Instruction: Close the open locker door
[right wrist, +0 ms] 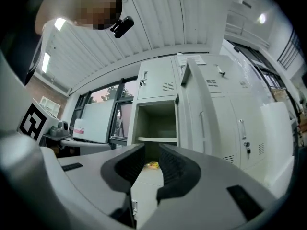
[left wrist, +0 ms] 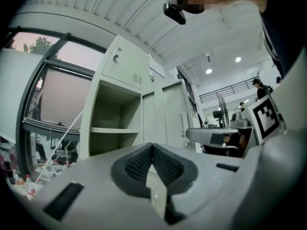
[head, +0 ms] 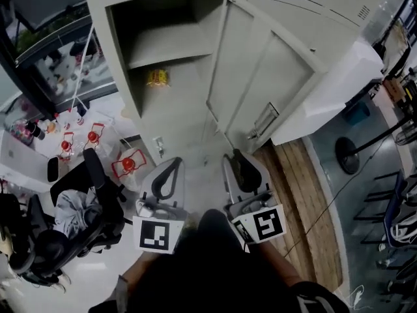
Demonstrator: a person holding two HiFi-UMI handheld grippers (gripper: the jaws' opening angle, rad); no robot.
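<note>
A pale grey locker [head: 166, 44] stands open in front of me, its door [head: 260, 77] swung out to the right with a metal handle [head: 264, 119] on it. A yellow packet [head: 157, 77] lies inside below the shelf. My left gripper [head: 174, 163] is held low before the locker's opening, its tips touching and nothing between them. My right gripper [head: 236, 155] sits just short of the door's lower edge, with a narrow gap between its jaws and nothing in it. The right gripper view has the door [right wrist: 192, 123] edge-on and the packet [right wrist: 152, 165] between the jaws. The left gripper [left wrist: 152, 147] faces the opening [left wrist: 115, 123].
A black office chair [head: 85, 207] with cloth on it stands at the left. Behind it is a white surface [head: 107, 124] carrying red-topped items. A white desk [head: 339, 83] juts in right of the door, a chair base [head: 348, 155] below it. A wooden floor strip [head: 300, 194] runs along the right.
</note>
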